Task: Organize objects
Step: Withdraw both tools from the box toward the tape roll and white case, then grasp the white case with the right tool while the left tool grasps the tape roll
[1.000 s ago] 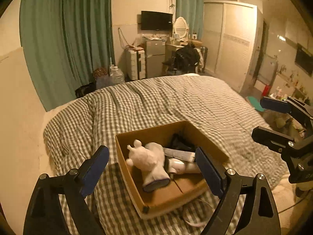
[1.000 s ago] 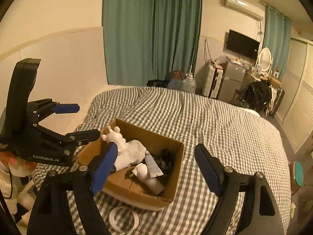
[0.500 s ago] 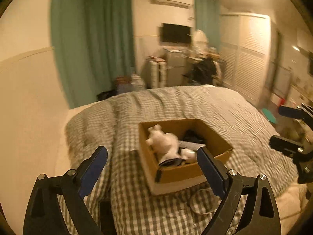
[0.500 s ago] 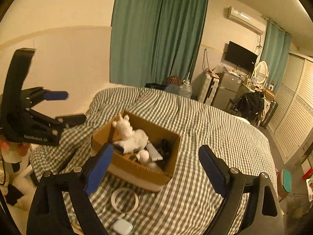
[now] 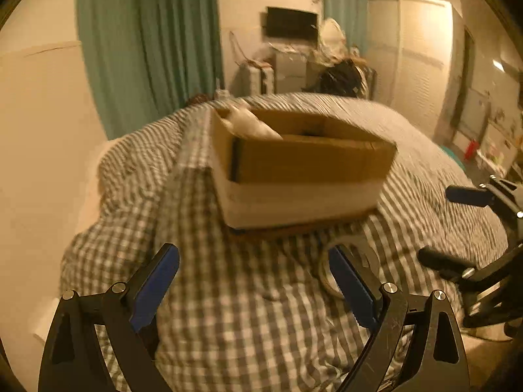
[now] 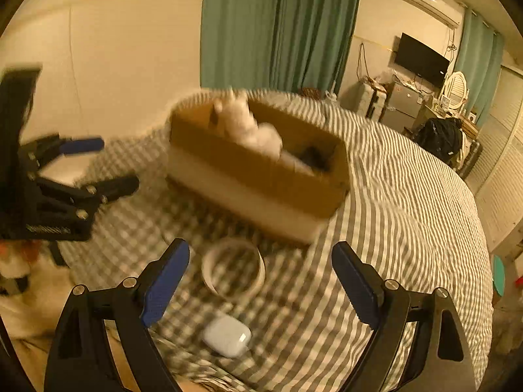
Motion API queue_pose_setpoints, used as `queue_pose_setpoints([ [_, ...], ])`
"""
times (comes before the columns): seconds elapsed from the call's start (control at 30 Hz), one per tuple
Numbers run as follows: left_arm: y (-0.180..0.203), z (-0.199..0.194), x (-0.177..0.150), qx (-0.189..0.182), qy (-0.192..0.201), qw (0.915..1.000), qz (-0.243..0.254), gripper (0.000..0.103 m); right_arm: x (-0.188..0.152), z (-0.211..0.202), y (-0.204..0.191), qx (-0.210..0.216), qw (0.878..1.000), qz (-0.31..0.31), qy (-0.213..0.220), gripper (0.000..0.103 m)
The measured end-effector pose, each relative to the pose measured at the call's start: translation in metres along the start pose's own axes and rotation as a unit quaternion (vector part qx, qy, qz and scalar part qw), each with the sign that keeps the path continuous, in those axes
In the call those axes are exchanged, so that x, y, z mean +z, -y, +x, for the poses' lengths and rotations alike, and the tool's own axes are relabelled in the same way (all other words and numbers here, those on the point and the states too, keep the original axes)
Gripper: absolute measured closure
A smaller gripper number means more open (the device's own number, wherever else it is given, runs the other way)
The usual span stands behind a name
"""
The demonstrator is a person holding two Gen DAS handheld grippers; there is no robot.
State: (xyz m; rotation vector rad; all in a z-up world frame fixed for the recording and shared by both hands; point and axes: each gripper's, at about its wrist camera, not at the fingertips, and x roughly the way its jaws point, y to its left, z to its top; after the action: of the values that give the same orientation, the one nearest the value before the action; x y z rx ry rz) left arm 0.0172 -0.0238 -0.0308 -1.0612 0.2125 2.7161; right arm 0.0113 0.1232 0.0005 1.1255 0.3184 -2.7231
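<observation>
A cardboard box stands on the checked bed cover, with a white plush toy and dark items inside. A white tape ring lies on the cover in front of the box. A white earbud case lies nearer still, between my right fingers. My left gripper is open and empty, low over the cover in front of the box. My right gripper is open and empty, above the ring and the case. Both views are blurred.
The bed fills the middle of the room. A wall and green curtains stand behind it. A fridge, a desk, a television and a wardrobe are at the far right. The left gripper shows at the left of the right wrist view.
Both grippers have dropped lower and pulled back toward the near bed edge. The box now shows from its side. The ring and the earbud case have come into view.
</observation>
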Motion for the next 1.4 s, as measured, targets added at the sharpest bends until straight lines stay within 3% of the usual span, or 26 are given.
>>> queue_pose_setpoints([
  [0.2,0.024,0.022,-0.021,0.006,-0.015,0.9997,0.02,0.008,-0.04,0.038,0.0,0.002,0.998,0.013,-0.057,0.014],
  [0.4,0.029,0.039,-0.037,0.006,-0.04,0.9989,0.023,0.007,-0.06,0.051,-0.01,0.019,0.997,0.005,-0.076,0.014],
  [0.7,0.037,0.046,-0.047,0.004,-0.049,0.9981,0.038,0.007,-0.083,0.065,-0.032,0.046,0.992,-0.019,-0.115,0.032],
  [0.83,0.034,0.049,-0.048,0.003,-0.052,0.998,0.036,0.008,-0.091,0.074,-0.038,0.059,0.989,-0.027,-0.135,0.034],
  [0.9,0.033,0.051,-0.048,0.009,-0.051,0.998,0.036,0.007,-0.096,0.079,-0.037,0.055,0.988,-0.026,-0.141,0.045],
  [1.17,0.038,0.058,-0.05,0.0,-0.058,0.9974,0.042,0.007,-0.094,0.064,-0.029,0.053,0.992,-0.025,-0.116,0.045],
  [1.4,0.058,0.072,-0.048,-0.031,-0.062,0.9962,0.053,0.008,-0.083,0.04,0.018,0.001,0.997,0.017,-0.072,0.045],
])
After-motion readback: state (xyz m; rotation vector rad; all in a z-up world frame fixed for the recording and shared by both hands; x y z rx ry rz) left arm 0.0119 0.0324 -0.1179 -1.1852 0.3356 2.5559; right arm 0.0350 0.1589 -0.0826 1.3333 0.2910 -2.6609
